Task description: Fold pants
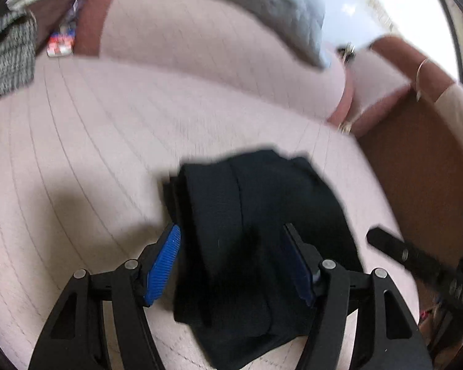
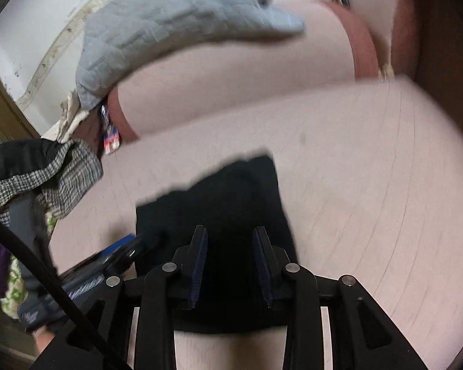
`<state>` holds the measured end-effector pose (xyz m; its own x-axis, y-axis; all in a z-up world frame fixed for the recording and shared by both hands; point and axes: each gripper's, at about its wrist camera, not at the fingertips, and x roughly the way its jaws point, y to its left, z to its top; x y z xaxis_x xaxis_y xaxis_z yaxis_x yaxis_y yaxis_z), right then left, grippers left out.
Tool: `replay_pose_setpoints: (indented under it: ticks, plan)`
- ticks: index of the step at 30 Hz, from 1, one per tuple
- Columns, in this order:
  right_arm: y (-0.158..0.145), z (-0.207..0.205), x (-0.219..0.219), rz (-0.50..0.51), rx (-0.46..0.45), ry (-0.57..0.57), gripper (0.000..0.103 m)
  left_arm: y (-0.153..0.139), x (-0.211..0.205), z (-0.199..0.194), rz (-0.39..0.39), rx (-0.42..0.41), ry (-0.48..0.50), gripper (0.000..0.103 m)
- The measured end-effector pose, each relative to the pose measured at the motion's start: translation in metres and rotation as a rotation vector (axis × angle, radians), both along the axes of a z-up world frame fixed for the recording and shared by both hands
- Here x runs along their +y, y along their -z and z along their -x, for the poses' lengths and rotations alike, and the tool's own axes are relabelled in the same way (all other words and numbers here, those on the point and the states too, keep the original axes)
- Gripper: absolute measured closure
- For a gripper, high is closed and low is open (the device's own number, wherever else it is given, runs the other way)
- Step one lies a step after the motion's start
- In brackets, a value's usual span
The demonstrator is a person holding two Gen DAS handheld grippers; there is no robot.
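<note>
Folded pants [image 1: 256, 231] under both parted claws, seemingly untouched, bedspread [image 1: 77, 154] around

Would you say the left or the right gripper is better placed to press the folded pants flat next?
Probably the left gripper: its open jaws straddle the folded black pants. The right gripper is narrower and sits over the bundle's near edge.
</note>
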<state>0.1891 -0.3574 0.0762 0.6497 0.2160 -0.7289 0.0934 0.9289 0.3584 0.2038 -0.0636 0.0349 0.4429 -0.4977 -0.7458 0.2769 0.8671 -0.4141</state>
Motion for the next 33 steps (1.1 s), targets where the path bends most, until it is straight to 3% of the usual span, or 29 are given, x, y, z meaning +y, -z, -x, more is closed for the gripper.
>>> replay_pose_setpoints:
  ticks: [3,5,8,9,13,18,20,26,33]
  plan:
    - [0.030,-0.001,-0.003,-0.035,0.084,0.019,0.064,0.013,-0.002,0.003,-0.019,0.054,0.004,0.037]
    - [0.020,0.005,-0.005,-0.033,0.051,0.020,0.064,0.007,0.001,0.009,-0.018,0.044,0.006,0.037]
    - [-0.007,0.025,0.005,0.007,-0.020,0.003,0.047,-0.009,0.008,0.024,-0.020,-0.003,-0.002,0.034]
    - [-0.016,0.037,0.010,0.030,-0.051,0.006,0.042,-0.014,0.011,0.031,-0.030,-0.027,-0.012,0.034]
    - [-0.030,0.085,0.027,0.123,-0.105,0.002,0.041,-0.032,0.016,0.072,-0.105,-0.123,-0.043,0.033]
    - [-0.015,0.137,0.037,0.180,-0.075,-0.019,0.041,-0.054,0.006,0.129,-0.172,-0.260,-0.048,0.030]
    - [-0.008,0.152,0.035,0.176,-0.065,-0.018,0.041,-0.058,0.005,0.152,-0.188,-0.306,-0.062,0.021]
    - [0.002,0.178,0.029,0.138,-0.051,0.019,0.037,-0.073,0.014,0.207,-0.178,-0.429,-0.140,0.004]
    - [0.000,0.186,0.037,0.172,-0.066,0.016,0.036,-0.113,0.045,0.233,-0.136,-0.659,-0.293,0.000]
